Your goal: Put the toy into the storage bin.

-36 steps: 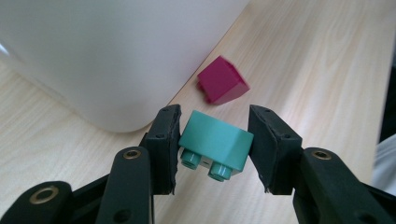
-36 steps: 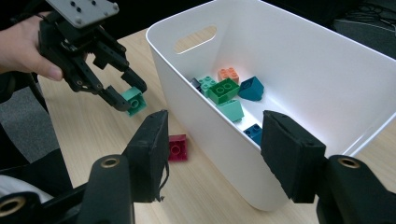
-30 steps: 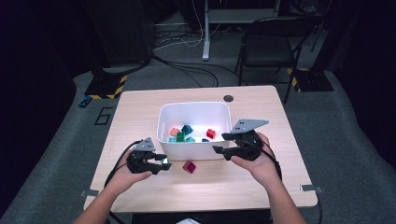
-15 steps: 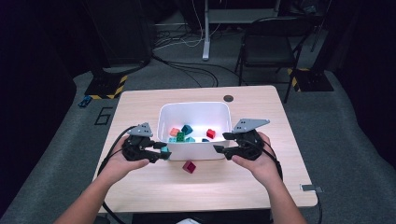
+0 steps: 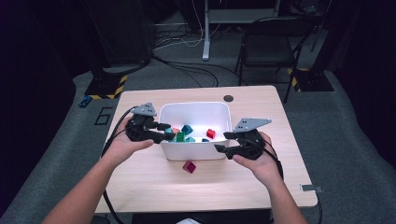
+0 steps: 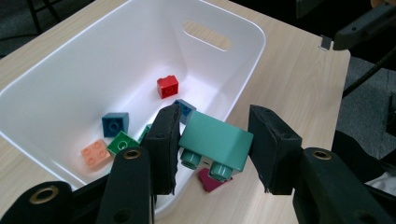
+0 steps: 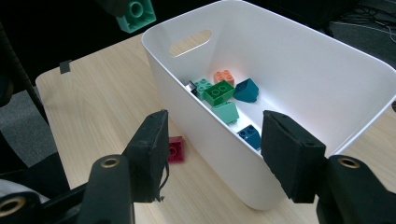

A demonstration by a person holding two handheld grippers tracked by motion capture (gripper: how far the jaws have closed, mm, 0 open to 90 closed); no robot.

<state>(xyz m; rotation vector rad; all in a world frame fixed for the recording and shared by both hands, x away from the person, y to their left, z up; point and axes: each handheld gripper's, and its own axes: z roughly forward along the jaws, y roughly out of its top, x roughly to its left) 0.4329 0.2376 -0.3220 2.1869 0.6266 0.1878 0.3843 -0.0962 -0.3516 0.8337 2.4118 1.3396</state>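
**Teal brick hanging over the bin rim**

Worktop (image 5: pixel 140 186) is sitting in the middle of the room, pale wood w/ rounded corners, dark floor all round it.

White bin (image 5: pixel 196 150) is standing at the centre of it, long side toward the person, handle slot cut into each end wall. Inside it, loose bricks are lying on the bottom: a red one (image 6: pixel 167 87), a dark blue one (image 6: pixel 115 124), a green one (image 6: pixel 122 142) and a peach one (image 6: pixel 95 152), the last three close together nr one end.

Person's forearms are coming in from the near edge, one either side of the bin.

Left hand-held gripper (image 5: pixel 166 132) is hanging over the bin's left end, jaws pointing across toward the inside. It is clamping a teal brick (image 6: pixel 215 140) btwn its pads, studs facing down in the left gripper view, brick well clear of the bin floor & just above the near rim.

Right hand-held gripper (image 5: pixel 226 142) is hovering at the bin's right front corner, jaws standing wide w/ nothing btwn them; the bin wall is running across its gap in the right gripper view.

Magenta brick (image 5: pixel 189 166) is lying alone on the worktop, just in front of the bin's near wall, btwn the two hands.
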